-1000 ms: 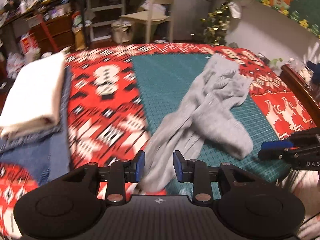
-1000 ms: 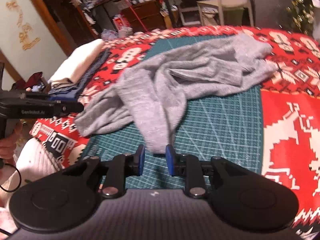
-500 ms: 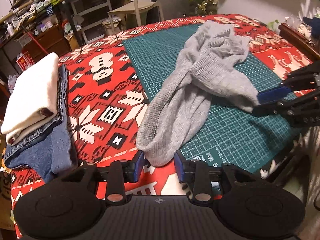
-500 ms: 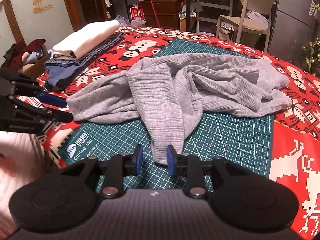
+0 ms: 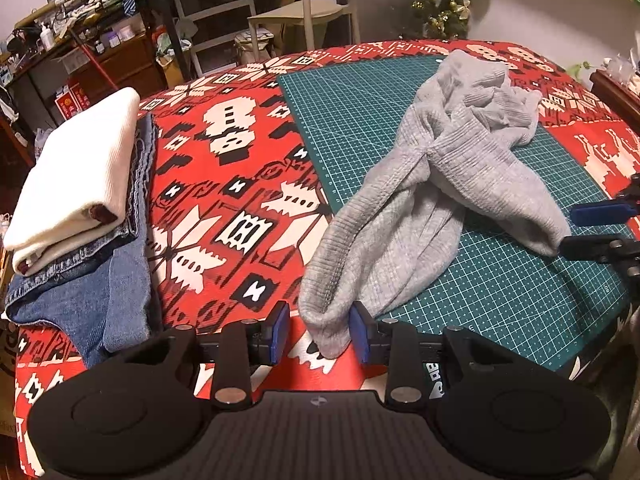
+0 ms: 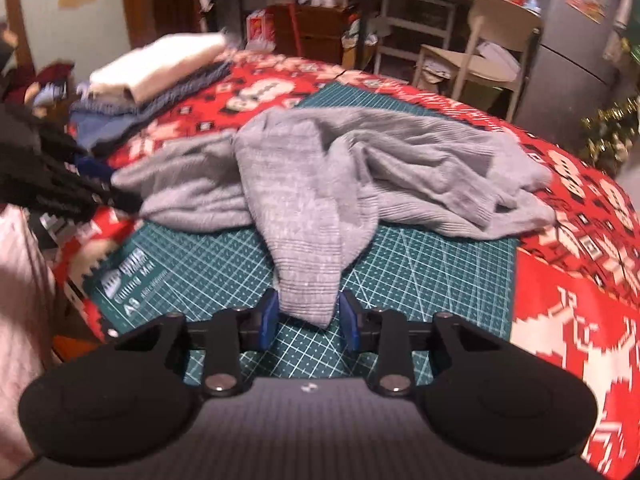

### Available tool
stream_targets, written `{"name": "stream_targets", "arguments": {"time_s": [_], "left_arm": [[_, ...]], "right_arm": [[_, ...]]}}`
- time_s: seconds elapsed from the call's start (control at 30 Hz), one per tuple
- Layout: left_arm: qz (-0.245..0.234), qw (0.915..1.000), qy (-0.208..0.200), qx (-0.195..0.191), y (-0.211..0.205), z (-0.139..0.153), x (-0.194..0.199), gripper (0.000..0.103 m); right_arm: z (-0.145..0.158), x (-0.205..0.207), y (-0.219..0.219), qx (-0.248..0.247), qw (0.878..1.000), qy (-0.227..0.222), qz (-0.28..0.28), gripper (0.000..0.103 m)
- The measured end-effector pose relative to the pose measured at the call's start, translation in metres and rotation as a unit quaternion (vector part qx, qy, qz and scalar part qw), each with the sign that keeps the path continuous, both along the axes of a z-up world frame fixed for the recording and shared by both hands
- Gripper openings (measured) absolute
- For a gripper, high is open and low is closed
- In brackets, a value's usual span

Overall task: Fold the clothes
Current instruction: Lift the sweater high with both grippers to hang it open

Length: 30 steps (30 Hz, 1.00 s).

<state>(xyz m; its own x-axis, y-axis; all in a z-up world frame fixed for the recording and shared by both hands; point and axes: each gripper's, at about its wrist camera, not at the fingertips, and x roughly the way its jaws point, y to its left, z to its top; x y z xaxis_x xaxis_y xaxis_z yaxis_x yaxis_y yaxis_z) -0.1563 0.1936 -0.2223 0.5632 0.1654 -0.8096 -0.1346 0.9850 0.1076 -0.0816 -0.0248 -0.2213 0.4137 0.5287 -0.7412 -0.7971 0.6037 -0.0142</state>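
Red patterned cloth (image 5: 224, 184) and green cutting mat (image 5: 360, 120) carry a crumpled grey ribbed sweater (image 5: 452, 184); left gripper (image 5: 319, 333) and right gripper (image 6: 307, 320) straddle its ends with jaws apart, apparently ready to pinch.

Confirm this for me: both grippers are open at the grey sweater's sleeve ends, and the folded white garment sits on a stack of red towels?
Not quite. In the left wrist view the folded white garment sits on folded blue jeans, not red towels. The rest holds.
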Motion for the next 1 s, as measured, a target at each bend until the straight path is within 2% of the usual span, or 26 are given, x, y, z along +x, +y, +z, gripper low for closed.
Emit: {"name": "stream_targets", "arguments": {"time_s": [0.2,0.5,0.57,0.6,0.7,0.8,1.0], "left_arm": [[0.002,0.9999,-0.002,-0.011,0.003,-0.002,0.001,0.033],[0.018,0.9989,-0.005,-0.042,0.01,-0.002,0.006,0.027],[0.021,0.9986,-0.007,-0.047,0.011,-0.003,0.008,0.024],[0.022,0.9986,-0.008,-0.048,0.01,-0.003,0.009,0.019],[0.019,0.9988,-0.012,-0.043,0.006,-0.002,0.011,0.01],[0.022,0.9993,-0.031,-0.003,0.0,0.005,0.01,0.009],[0.057,0.993,-0.104,-0.002,0.004,0.047,0.008,0.008]], "right_arm": [[-0.002,-0.009,0.006,-0.002,0.999,-0.004,0.036,0.029],[-0.012,0.0,0.017,-0.008,1.0,-0.021,0.015,0.029],[-0.013,0.001,0.018,-0.009,1.0,-0.027,0.01,0.023],[-0.014,0.002,0.019,-0.01,0.999,-0.03,0.007,0.012],[-0.015,0.004,0.02,-0.013,0.999,-0.04,-0.002,0.007],[-0.015,0.007,0.02,-0.012,0.999,-0.049,-0.015,0.005],[0.024,0.037,-0.021,0.063,0.991,-0.033,-0.116,0.005]]}}
